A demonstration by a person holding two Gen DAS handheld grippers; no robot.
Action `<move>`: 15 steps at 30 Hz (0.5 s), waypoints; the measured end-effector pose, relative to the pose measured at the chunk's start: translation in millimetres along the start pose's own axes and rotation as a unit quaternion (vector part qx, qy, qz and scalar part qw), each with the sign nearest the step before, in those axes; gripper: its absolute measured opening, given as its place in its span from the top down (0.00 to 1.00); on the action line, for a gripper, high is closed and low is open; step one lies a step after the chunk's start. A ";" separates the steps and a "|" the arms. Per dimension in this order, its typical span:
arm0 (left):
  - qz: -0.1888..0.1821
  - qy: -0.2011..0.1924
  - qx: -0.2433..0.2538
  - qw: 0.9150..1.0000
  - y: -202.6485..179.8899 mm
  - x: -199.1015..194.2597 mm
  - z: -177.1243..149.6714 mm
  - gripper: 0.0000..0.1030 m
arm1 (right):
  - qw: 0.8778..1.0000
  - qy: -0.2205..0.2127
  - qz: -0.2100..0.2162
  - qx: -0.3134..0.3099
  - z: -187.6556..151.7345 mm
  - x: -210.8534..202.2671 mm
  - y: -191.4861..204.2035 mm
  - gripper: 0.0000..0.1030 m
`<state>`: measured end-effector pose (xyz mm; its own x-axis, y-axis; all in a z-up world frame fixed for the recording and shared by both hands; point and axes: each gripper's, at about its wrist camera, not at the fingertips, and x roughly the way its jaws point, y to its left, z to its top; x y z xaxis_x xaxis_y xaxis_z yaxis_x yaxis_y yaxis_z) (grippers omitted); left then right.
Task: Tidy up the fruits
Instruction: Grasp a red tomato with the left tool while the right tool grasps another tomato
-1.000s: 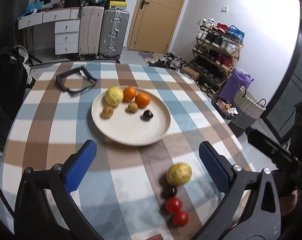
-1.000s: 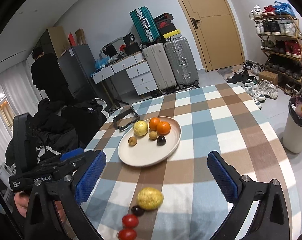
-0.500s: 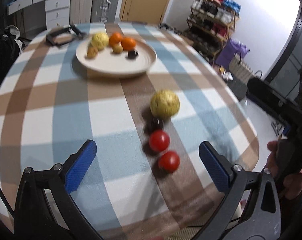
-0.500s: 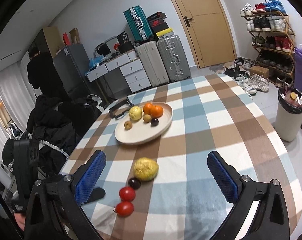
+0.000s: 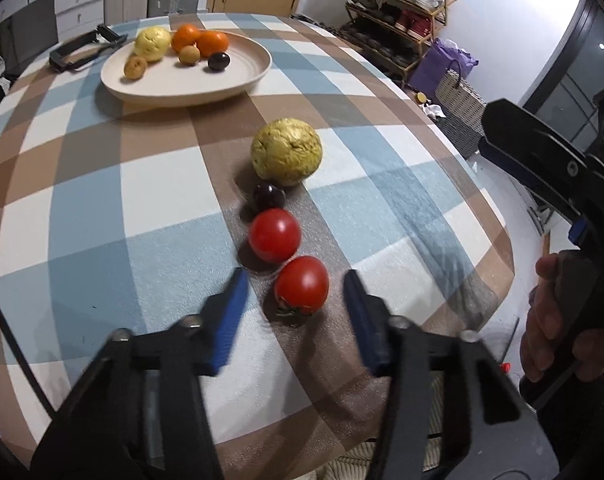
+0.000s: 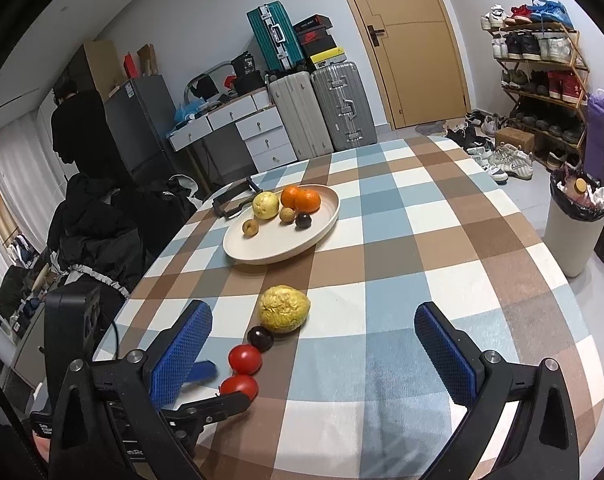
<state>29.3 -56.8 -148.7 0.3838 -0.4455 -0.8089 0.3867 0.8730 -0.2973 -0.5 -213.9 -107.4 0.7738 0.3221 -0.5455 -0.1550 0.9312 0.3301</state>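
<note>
left hand-held gripper (image 5: 295, 298): low over the bench, jaws parted, one blue pad (image 5: 229, 318) on each side of a gap, neither pad touching anything. right hand-held gripper (image 6: 312, 354): higher, level, jaws spread wide, nothing between them. right hand (image 5: 562, 326) wrapped around its black grip, at the right edge of the left wrist view.

Left wrist view looks low and close over the tomatoes (image 5: 301, 285); right wrist view sits higher, farther back. Both face the plate (image 6: 237, 242) and door (image 6: 414, 40).
</note>
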 end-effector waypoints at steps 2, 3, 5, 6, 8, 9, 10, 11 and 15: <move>-0.016 0.001 -0.001 1.000 2.1 0.9 0.1 0.76 | 1.000 0.001 0.000 0.001 -0.1 0.5 -0.4 0.00; -0.021 0.002 -0.004 1.000 3.4 1.0 -0.2 0.76 | 1.000 0.002 0.001 0.001 -0.1 0.4 -0.5 0.00; -0.032 0.001 -0.008 0.999 6.5 0.9 -0.7 0.76 | 1.000 0.005 0.003 0.003 -1.5 1.6 -0.8 0.00; -0.036 0.002 -0.009 0.999 7.5 0.5 -0.9 0.76 | 1.000 0.007 0.005 0.003 -2.5 2.4 -0.6 0.00; -0.039 -0.001 -0.011 0.999 9.6 -1.8 -1.4 0.76 | 1.000 0.013 0.007 0.002 -4.6 5.0 -0.1 0.00; -0.041 -0.004 -0.012 0.999 10.7 -3.7 -1.0 0.76 | 1.000 0.016 0.008 0.002 -5.2 6.9 0.3 0.00; -0.043 -0.006 -0.013 0.999 11.5 -5.3 -1.4 0.76 | 1.000 0.020 0.009 0.003 -6.1 7.9 0.3 0.00; -0.045 -0.010 -0.015 0.999 12.9 -8.0 -1.1 0.76 | 1.000 0.027 0.011 0.004 -7.2 10.5 0.4 0.00; -0.046 -0.026 -0.019 0.998 17.9 -20.9 -0.9 0.76 | 0.998 0.050 0.018 0.019 -11.1 19.2 -2.5 0.00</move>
<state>27.5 -31.7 -137.6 0.3921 -0.5333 -0.7496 0.3911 0.8342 -0.3888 7.9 -208.1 -127.3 0.7025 0.3734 -0.6059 -0.1568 0.9116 0.3799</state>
